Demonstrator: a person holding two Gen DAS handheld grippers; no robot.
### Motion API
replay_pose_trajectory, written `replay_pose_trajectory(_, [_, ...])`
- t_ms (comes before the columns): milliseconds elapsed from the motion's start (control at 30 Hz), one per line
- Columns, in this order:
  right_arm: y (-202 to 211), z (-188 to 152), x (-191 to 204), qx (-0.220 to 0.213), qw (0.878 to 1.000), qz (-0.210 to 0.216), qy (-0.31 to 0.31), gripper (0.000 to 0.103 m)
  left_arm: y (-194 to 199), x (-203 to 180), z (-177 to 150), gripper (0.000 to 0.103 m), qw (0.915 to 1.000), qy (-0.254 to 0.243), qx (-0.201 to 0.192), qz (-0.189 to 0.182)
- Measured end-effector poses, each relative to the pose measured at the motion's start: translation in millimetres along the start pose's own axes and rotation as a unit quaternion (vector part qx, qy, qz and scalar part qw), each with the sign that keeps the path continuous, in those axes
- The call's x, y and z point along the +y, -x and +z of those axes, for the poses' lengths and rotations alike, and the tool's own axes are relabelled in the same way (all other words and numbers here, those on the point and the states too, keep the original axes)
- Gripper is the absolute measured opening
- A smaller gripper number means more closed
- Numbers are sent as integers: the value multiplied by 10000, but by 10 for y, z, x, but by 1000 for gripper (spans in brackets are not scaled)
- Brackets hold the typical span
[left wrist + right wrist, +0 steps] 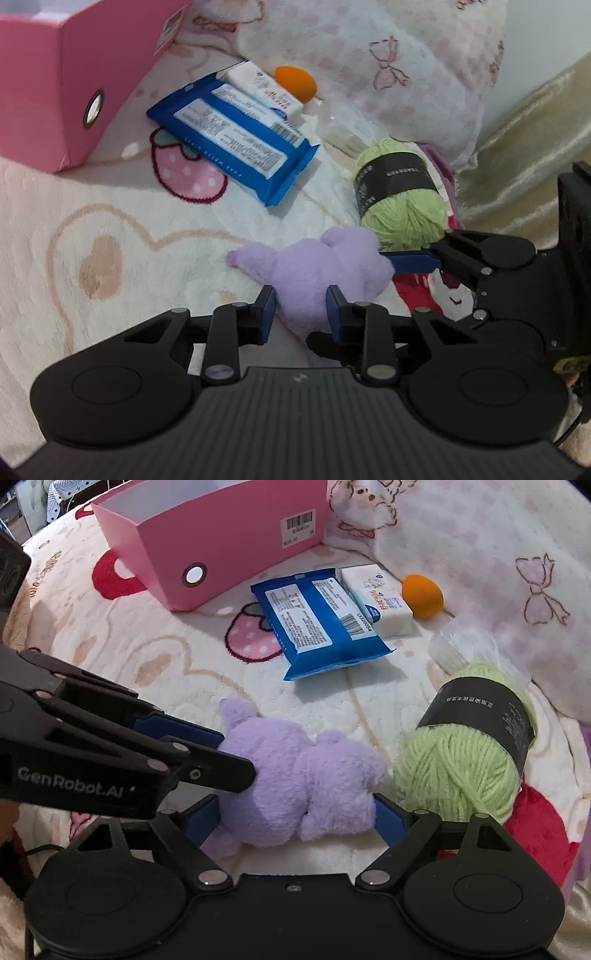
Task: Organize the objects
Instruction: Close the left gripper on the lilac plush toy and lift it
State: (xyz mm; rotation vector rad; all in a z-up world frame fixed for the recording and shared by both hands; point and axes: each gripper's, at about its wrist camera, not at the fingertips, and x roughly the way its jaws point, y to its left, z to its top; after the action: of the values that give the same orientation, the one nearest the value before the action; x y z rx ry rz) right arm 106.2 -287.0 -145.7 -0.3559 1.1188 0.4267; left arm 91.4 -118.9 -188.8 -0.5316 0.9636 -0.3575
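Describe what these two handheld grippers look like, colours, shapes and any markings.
Both are matte black plastic. The left gripper and the right gripper each have blue finger pads, linkage arms with silver rivets, two round housings and a ribbed body. White GenRobot.AI lettering marks the left one's side. A thin black cable trails nearby.

Soft, even indoor light in both views, a touch dim and pinkish. Short, faint shadows sit under the blue pack (325, 622) and beside the pink box (221, 539). Fisheye bending curves everything toward the edges, with dark corners. The plush (317, 273) looks slightly soft.
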Motion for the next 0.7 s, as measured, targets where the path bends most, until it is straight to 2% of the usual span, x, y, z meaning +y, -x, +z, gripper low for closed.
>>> replay_pose_trajectory(100, [-23, -3, -36, -28, 10000, -16, -58, 87, -38, 42, -18, 36, 9999, 108, -17, 0])
replay_pose_trajectory(233, [-22, -8, 2, -83, 9999, -86, 53, 87, -61, -73, -46, 37, 9995, -191, -150, 210])
replay_pose_trajectory(267, [-16, -9, -3, -102, 9999, -66, 28, 86, -55, -84, -42, 34, 9995, -171, -171, 190])
replay_pose_trajectory(500, [74, 32, -28, -382, 9989, -62, -262, 82, -23, -100, 86, 33, 9994, -256, -225, 69])
replay_pose_trajectory(700, [-20, 77, -45, -101, 9985, 27, -534, 85, -10, -21, 122, 33, 9999, 68, 49, 111])
